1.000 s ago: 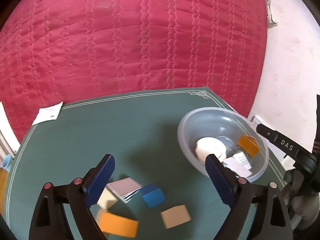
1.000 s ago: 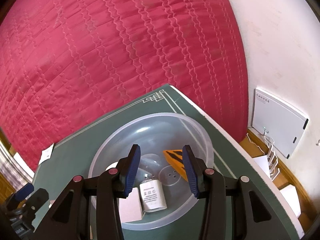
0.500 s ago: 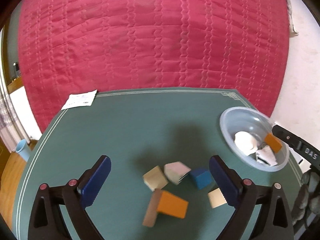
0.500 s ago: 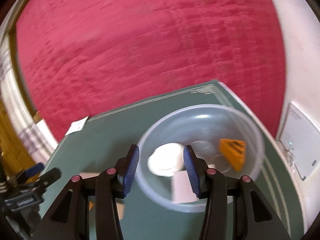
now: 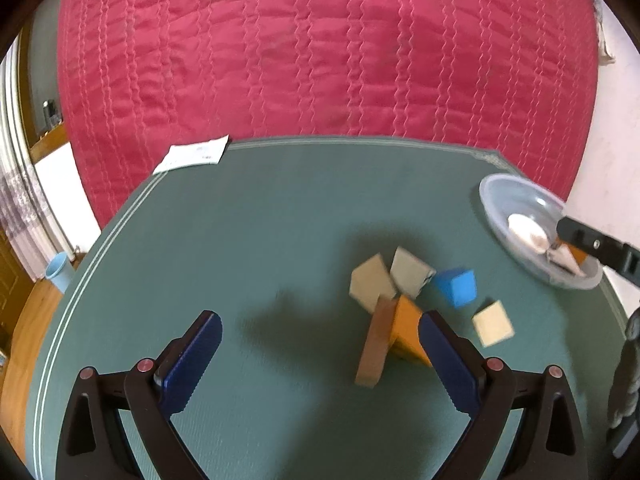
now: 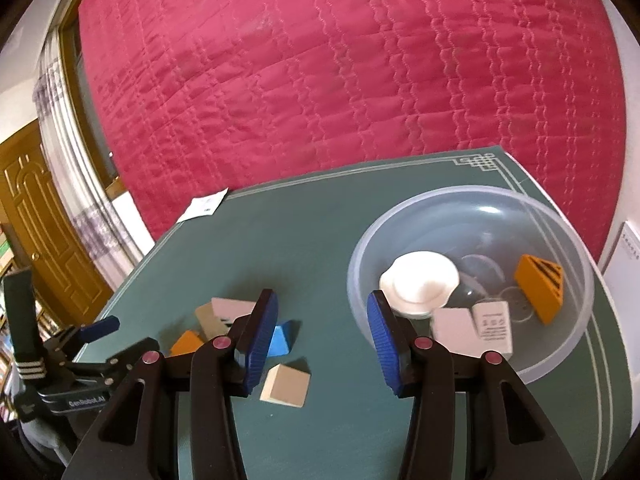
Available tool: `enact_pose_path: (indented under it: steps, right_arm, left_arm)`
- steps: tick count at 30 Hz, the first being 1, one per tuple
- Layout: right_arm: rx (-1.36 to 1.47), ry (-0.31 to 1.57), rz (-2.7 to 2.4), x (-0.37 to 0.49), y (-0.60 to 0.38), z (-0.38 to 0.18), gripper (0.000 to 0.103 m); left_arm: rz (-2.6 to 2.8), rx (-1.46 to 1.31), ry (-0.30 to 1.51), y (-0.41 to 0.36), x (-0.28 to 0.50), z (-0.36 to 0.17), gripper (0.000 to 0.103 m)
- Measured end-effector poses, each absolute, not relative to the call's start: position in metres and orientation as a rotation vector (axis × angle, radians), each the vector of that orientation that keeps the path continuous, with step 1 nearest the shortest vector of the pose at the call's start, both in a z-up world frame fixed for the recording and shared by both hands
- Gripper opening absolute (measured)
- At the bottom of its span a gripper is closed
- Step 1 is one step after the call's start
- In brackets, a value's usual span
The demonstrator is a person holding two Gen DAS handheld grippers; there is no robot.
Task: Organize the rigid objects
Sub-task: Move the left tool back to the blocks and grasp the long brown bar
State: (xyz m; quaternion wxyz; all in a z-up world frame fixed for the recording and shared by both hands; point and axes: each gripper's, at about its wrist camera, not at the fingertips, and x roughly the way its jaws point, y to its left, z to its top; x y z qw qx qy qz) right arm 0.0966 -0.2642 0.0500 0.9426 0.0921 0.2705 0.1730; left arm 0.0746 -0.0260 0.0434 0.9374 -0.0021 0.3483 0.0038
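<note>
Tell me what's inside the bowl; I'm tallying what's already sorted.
In the bowl: a white lid, an orange wedge, a white charger and a white box. Something clear lies on the bottom; I cannot tell what. The right gripper covers the near wall.

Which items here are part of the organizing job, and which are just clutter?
Job items:
- clear plastic bowl, already holding several pieces
- blue block
- beige cube
- orange-and-brown block
- two pale blocks

Lying about:
- white paper slip at the mat's far edge
- light blue cup off the table
</note>
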Motion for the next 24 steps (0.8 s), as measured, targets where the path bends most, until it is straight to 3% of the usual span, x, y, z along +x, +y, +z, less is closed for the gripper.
enact_pose_path:
  steps: [12, 14, 19, 24]
  right_arm:
    - [0.128, 0.625, 0.466, 0.094, -0.236, 0.033, 0.049]
    - [0.121, 0.629, 0.471, 0.094, -0.234, 0.032, 0.049]
    - [0.113, 0.639, 0.475, 0.092, -0.230, 0.029, 0.049]
    - [0.094, 0.646, 0.492, 0.090, -0.223, 0.027, 0.049]
  left_arm:
    - [-0.028, 0.052, 0.787, -0.037, 0.071, 0.012, 0.100]
    - [-0.023, 0.074, 0.799, -0.041, 0.074, 0.009, 0.096]
    - [-0.029, 0.088, 0.845, -0.045, 0.087, 0.000, 0.071]
    - [-0.059, 0.092, 0.840, -0.051, 0.095, 0.003, 0.054]
